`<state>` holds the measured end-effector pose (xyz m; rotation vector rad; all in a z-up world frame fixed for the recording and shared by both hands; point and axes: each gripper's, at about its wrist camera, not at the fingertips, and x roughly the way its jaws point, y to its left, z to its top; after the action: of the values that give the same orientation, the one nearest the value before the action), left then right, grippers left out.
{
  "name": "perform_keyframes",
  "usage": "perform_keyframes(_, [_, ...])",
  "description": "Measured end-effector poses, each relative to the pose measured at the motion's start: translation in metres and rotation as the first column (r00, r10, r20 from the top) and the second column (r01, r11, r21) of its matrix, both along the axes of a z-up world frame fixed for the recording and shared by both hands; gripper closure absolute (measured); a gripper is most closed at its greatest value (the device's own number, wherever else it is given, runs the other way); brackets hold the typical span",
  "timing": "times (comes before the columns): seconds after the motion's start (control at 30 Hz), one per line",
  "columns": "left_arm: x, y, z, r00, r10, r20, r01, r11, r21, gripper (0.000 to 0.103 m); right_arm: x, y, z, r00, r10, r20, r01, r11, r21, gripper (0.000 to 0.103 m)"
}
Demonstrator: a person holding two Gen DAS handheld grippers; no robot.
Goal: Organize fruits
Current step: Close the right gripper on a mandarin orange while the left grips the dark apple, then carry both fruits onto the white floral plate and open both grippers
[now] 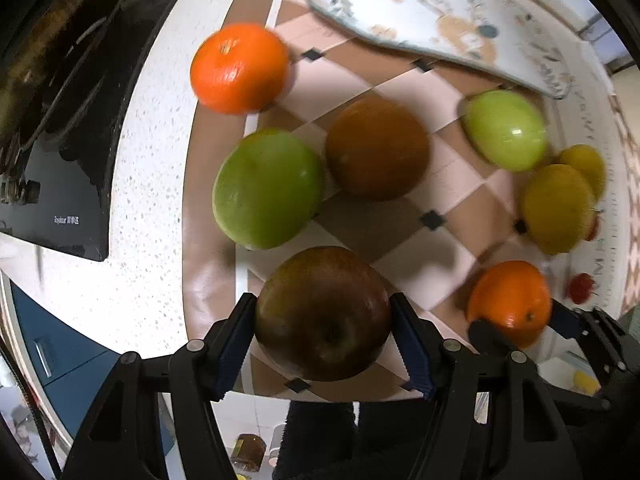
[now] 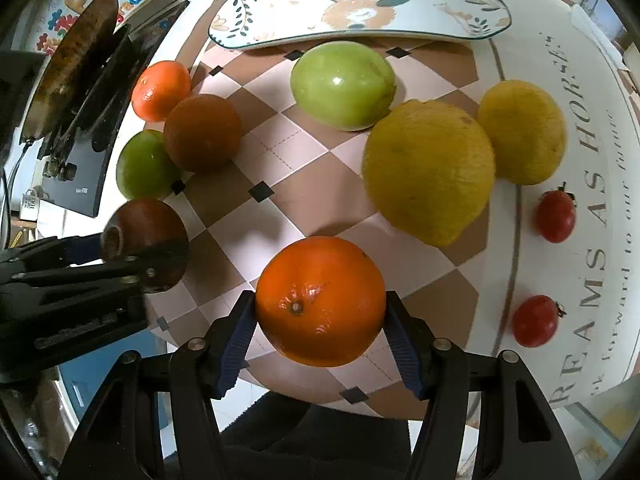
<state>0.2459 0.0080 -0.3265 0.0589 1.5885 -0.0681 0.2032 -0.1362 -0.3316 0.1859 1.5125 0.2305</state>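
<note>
Over at the left edge of the worktop (image 2: 168,40), a black hob (image 1: 56,168) sits on the speckled surface. The left tongs (image 1: 323,314) reach forward, level and low over the near edge of the checked mat (image 1: 400,236), their blue pads pressed to either side of a dark red apple (image 1: 323,312). Just beyond it lie a big green fruit (image 1: 268,188) and a brown one (image 1: 376,148), touching, with a small orange (image 1: 239,68) at the mat's left edge. Further right, the right tongs (image 2: 320,312) come in alongside, also level, pinching a large orange (image 2: 320,300) at the mat's near edge, stem dimple facing the camera. Past it, a glossy green fruit (image 2: 343,85) rests beside the floral board (image 2: 280,12) at the far edge. Two yellow lemons (image 2: 429,172) touch near the mat's right edge. On the lettered cloth, two small red tomatoes (image 2: 555,216) sit well apart.
</note>
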Motion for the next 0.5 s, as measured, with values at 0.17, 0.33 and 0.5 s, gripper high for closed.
perform_keyframes(0.17, [-0.002, -0.005, 0.054, 0.998, -0.013, 0.058, 0.018, 0.996, -0.091, 0.039, 0.009, -0.024, 0.050, 0.997, -0.043, 0.071, 0.038, 0.996, 0.075, 0.038])
perform_keyframes(0.33, [0.039, -0.016, 0.116, 0.988, -0.016, 0.155, 0.043, 0.984, -0.171, 0.039, 0.063, -0.055, 0.094, 0.978, -0.104, 0.183, 0.086, 0.991, 0.103, 0.038])
perform_keyframes(0.5, [0.114, -0.035, 0.133, 0.980, -0.012, 0.198, 0.049, 0.982, -0.183, 0.039, 0.138, -0.065, 0.093, 0.966, -0.126, 0.227, 0.115, 0.992, 0.060, 0.038])
